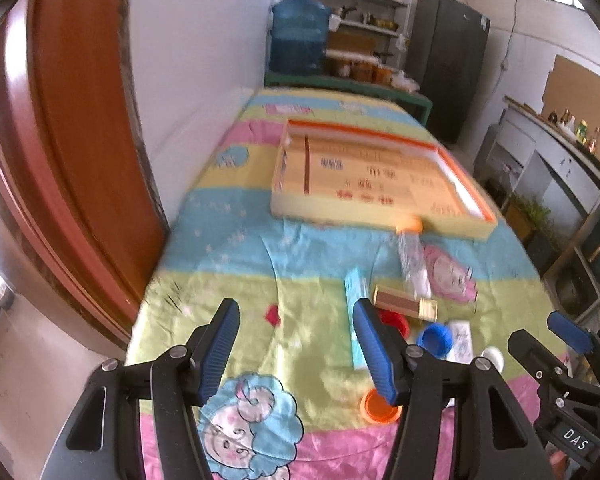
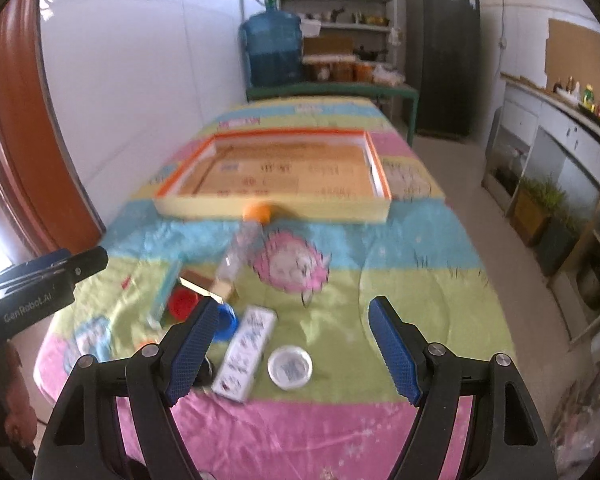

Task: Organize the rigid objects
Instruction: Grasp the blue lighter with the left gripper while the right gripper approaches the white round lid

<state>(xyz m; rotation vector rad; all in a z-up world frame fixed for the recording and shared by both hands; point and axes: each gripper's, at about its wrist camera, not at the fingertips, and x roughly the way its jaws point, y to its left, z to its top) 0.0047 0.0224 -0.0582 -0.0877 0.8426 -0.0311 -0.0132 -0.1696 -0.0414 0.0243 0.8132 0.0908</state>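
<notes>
You held both the left gripper (image 1: 296, 322) and right gripper (image 2: 292, 320) with jaws wide and empty; the white box (image 2: 245, 354) lay just below the right jaws, best straddled across its narrow sides, the tray (image 2: 274, 205) well beyond.

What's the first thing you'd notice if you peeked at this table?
The big shallow cardboard box with the orange rim, lying open at the far end of the bright cartoon-print cloth. Nearer, small things lie scattered: a clear plastic bottle with an orange cap on its side, a red cap and a white round lid.
</notes>
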